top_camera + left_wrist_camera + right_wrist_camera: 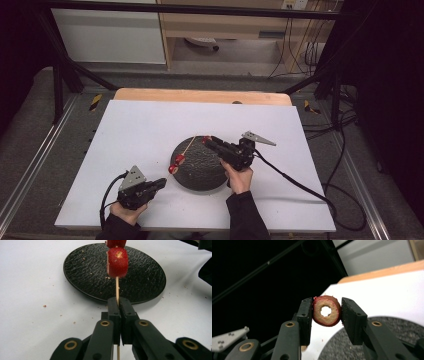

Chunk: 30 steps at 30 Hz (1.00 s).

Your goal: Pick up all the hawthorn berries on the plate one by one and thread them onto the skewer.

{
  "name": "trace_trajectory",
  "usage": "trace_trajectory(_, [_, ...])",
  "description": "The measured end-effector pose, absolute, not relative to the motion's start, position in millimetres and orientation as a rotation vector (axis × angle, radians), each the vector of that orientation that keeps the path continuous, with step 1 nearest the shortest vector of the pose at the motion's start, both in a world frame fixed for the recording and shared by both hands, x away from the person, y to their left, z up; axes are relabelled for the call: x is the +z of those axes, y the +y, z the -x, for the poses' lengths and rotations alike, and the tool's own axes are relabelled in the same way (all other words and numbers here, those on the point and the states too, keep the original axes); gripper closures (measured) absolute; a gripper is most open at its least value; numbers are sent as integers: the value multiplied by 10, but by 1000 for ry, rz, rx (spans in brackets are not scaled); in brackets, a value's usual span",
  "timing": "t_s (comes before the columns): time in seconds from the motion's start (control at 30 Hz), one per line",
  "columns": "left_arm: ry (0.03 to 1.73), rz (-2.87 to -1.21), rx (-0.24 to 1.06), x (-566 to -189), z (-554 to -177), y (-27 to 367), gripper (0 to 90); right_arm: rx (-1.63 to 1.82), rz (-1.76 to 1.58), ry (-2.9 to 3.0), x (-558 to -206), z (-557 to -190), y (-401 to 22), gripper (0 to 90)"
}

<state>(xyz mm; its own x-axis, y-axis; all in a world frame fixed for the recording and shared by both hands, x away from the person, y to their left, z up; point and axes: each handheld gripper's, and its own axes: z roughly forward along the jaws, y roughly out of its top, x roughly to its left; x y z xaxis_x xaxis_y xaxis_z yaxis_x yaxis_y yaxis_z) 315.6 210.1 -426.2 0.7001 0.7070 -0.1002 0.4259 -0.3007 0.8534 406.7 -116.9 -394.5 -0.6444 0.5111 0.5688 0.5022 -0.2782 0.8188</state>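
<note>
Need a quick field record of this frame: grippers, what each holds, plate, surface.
left gripper: shut on wooden skewer, skewer upright between the pads
skewer load: two red fruit pieces threaded on it, above the plate's near rim
right gripper: shut on a cored red fruit slice, hole facing the camera
plate: black, round, textured, crumbs on it
surface: white sheet over a wooden table, scattered crumbs
held slice vs skewer: apart, not yet threaded
</note>
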Motion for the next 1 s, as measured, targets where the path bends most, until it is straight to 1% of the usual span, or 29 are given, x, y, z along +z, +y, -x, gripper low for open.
trace_trajectory(0.47, [865, -1907, 342, -4256, -3124, 2016, 881, 2237, -1322, 1644, -3926, -4086, -1160, 622])
trace_trajectory(1.0, [858, -1894, 313, -4282, -3117, 1863, 881, 2333, -1355, 1450, -4047, -4138, -1074, 623])
